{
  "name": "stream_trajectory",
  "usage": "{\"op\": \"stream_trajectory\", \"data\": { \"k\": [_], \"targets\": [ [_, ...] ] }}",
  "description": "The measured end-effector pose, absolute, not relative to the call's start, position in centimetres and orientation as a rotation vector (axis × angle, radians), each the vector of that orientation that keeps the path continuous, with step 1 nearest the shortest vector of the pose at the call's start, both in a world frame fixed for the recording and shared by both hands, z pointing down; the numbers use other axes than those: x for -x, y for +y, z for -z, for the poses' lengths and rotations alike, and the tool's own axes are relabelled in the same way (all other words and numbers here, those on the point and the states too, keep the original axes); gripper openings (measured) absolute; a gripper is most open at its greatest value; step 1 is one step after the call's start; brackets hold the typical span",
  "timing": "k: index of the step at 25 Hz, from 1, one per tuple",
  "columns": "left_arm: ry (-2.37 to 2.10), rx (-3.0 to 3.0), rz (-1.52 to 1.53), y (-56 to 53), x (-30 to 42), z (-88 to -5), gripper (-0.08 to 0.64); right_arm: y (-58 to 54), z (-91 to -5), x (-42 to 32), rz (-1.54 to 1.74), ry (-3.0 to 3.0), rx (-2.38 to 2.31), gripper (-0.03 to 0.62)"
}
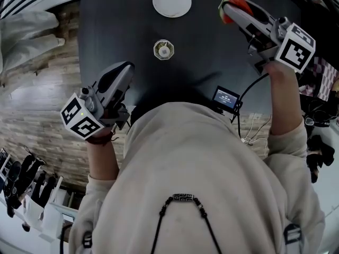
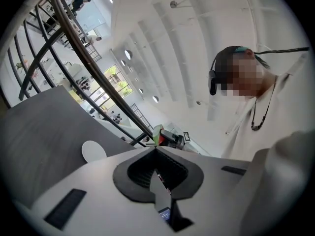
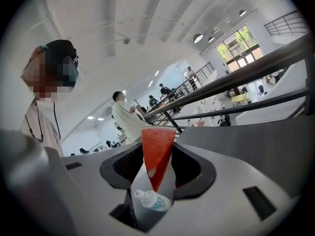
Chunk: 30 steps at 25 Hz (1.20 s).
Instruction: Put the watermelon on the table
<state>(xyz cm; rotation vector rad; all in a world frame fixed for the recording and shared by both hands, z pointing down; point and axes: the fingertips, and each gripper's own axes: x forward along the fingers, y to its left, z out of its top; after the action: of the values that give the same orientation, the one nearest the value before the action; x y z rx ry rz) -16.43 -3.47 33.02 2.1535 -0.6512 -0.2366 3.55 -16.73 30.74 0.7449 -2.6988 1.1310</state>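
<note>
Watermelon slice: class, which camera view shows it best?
The right gripper view: the watermelon slice sits centred, face-on, clamped in the right gripper. The head view shows it partly, at that gripper's tip; the left gripper view, tiny and distant.

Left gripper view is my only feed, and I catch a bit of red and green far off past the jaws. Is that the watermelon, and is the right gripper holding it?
Observer: Yes. The right gripper view shows the watermelon slice clamped between the jaws of the right gripper, narrow tip toward the camera.
Operator: Where is it relative to the table?
Observer: In the head view it appears over the far right part of the dark table, to the right of the white plate. I cannot tell whether it touches.
Operator: Anything on the table besides the plate?
Observer: A small dish sits nearer the person than the plate.
</note>
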Motion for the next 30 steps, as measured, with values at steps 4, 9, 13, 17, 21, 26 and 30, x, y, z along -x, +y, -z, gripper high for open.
{"op": "stream_trajectory", "data": {
  "k": [4,9,13,17,21,26,30],
  "targets": [
    [-0.672,-2.132,0.21,-3.1,17.2,-34.3,-0.002,-17.6,-32.7,-2.2,-1.128,-2.665,-0.71,0.192],
    [-0.681,-2.128,0.164,-2.7,17.6,-35.5,-0.002,-18.3,-35.4,-1.7,-1.154,-2.613,-0.713,0.192],
    [-0.697,-2.104,0.166,-2.5,17.8,-35.9,-0.002,-18.7,-37.2,-1.7,-1.177,-2.582,-0.702,0.192],
    [-0.705,-2.09,0.154,-2.3,17.9,-36.3,-0.002,-19.6,-38.7,-1.1,-1.163,-2.567,-0.682,0.192],
    [-0.711,-2.072,0.156,-2.1,18.1,-36.7,-0.002,-20.1,-41.4,-1.1,-1.178,-2.518,-0.694,0.192],
    [-0.713,-2.064,0.142,-1.9,18.0,-37.0,-0.002,-20.5,-43.6,-0.4,-1.195,-2.478,-0.673,0.192],
    [-0.705,-2.045,0.135,-1.5,18.0,-37.4,-0.002,-21.1,-46.3,0.2,-1.172,-2.428,-0.682,0.192]
  ]
}}
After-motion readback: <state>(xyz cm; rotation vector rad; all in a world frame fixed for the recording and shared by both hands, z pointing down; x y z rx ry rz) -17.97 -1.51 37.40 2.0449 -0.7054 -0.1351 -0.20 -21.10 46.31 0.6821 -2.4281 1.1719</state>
